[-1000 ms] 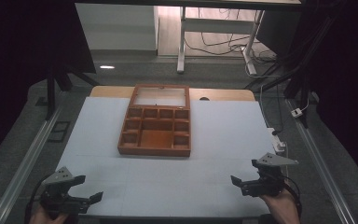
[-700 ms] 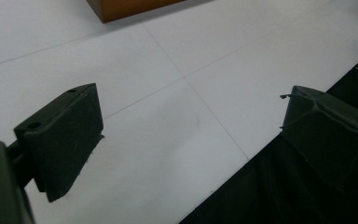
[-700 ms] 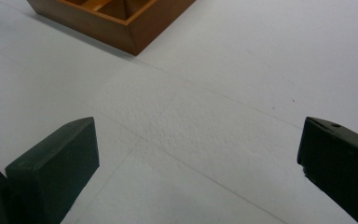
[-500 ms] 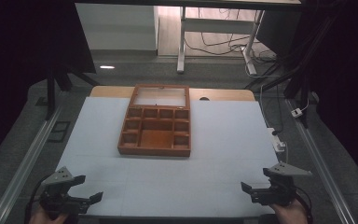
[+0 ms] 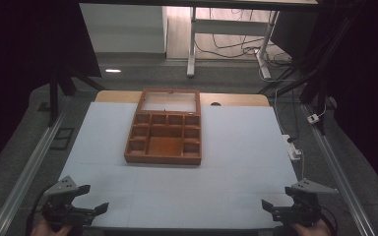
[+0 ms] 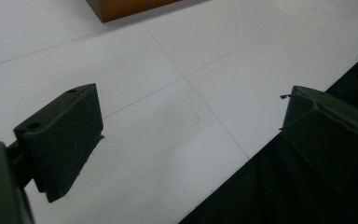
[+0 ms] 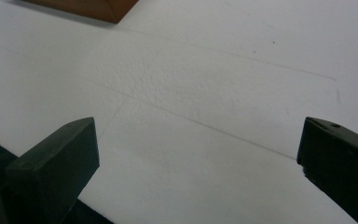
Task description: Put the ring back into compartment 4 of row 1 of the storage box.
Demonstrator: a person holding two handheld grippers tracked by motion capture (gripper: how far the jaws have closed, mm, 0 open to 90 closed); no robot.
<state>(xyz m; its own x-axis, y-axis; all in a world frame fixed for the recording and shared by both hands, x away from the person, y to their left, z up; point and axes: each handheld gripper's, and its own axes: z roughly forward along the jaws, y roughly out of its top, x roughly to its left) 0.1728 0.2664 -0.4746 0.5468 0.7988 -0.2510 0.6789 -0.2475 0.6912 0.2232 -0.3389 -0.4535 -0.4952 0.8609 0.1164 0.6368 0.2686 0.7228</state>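
1. The worktop [image 5: 236,147] is covered in pale sheeting, and the wooden box [image 5: 164,129] sits on it as the landmark, roughly central and toward the far side, with both grippers well apart from it on the near side.
2. The wooden box looks rigid and moderately heavy, judged from its thick walls. Its glazed lid [image 5: 169,101] stands open behind the compartments and is likely the fragile part. The safest hold is probably the solid outer side walls; the thin dividers seem a poorer grip.
3. The left gripper [image 5: 91,199] hovers near the worktop's near edge, left of the box, pointing toward it, jaws spread wide and empty.
4. The right gripper [image 5: 270,206] sits at the near edge, right of the box, jaws likewise wide apart, holding nothing.
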